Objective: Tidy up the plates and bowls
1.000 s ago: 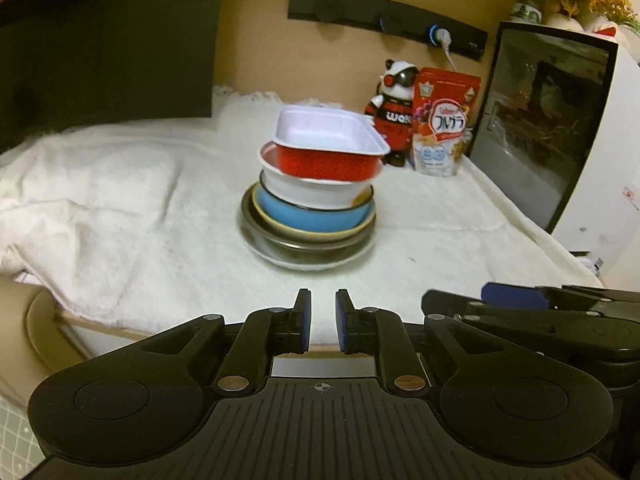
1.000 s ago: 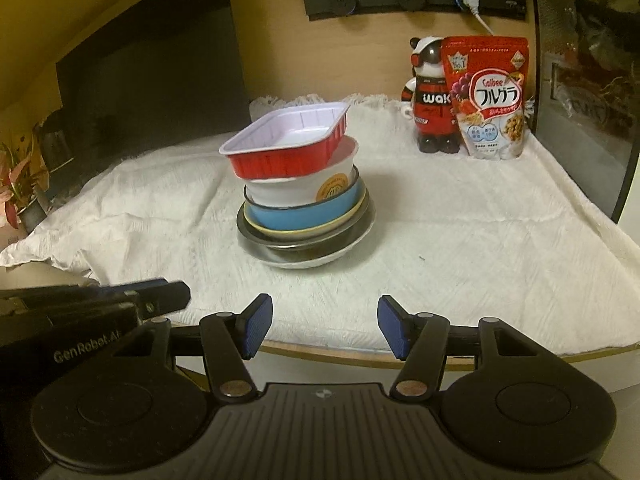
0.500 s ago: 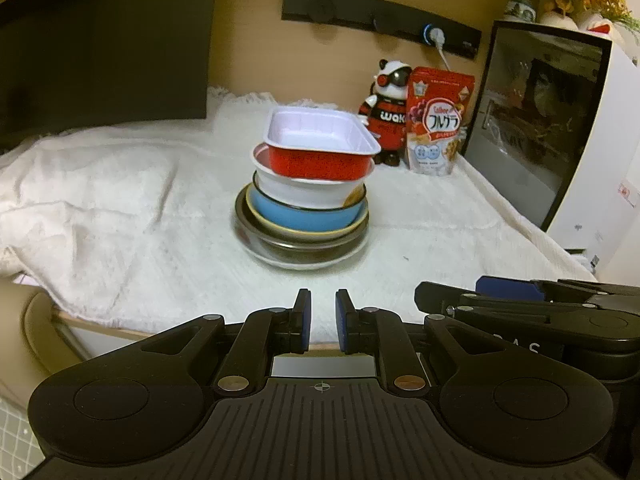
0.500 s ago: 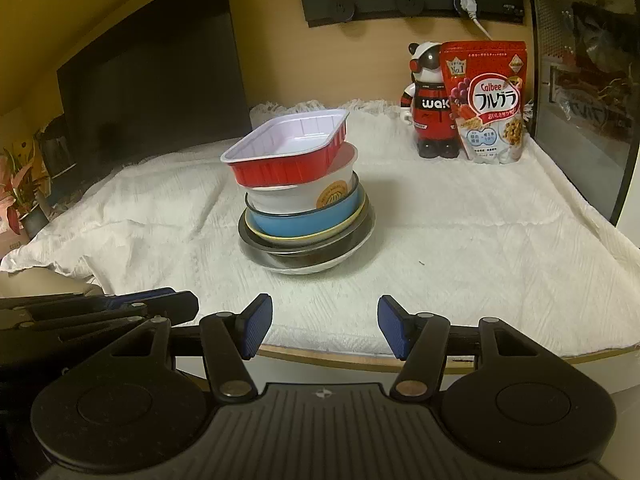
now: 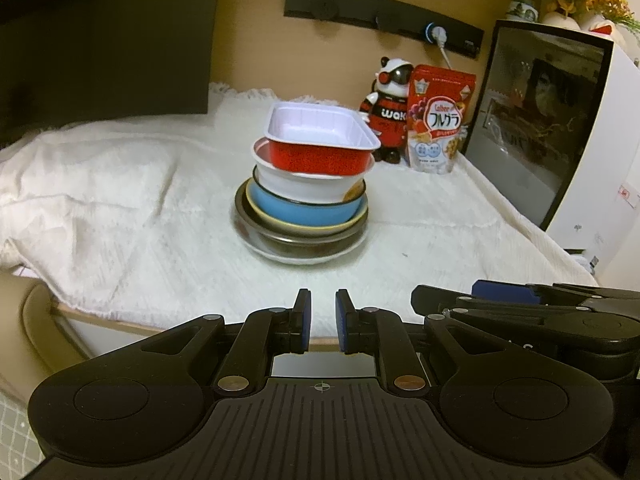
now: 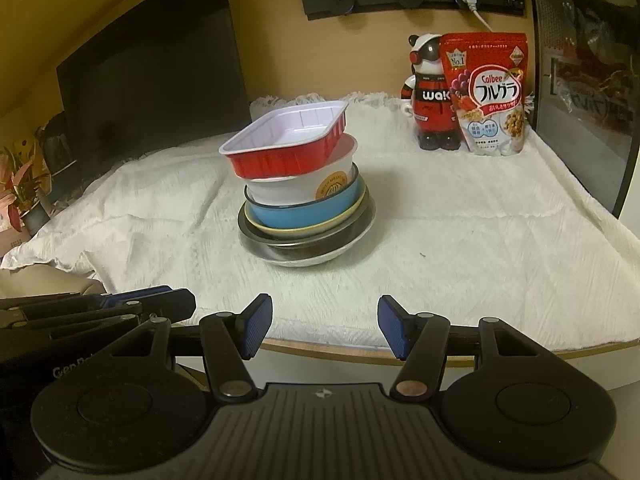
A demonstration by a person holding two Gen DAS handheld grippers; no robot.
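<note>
Both sets of my fingers are hanging short of the table's near edge, holding nothing. On my left gripper the blue pads are sitting nearly together, with only a narrow slit between them; on my right gripper the pads are standing wide apart.

Ahead of both pairs the white cloth is lying bare from the wooden lip up to the stack, and wide bare stretches are running to either side of it. Past my right fingers a dark-fronted cabinet is closing off that side; beyond my left fingers a black screen is standing at the back.

The stack of dishes is sitting straight ahead, well beyond my fingertips and not touching them. At the bottom a shallow glass bowl is holding a dark metal bowl, then a yellow-rimmed dish, a blue bowl and a white paper bowl. On top a red foil tray with a white inside is resting tilted and looks empty. I cannot tell whether the lower bowls hold anything besides each other.

Farther back, beside the cabinet, a panda figure and a granola bag are standing touching.
</note>
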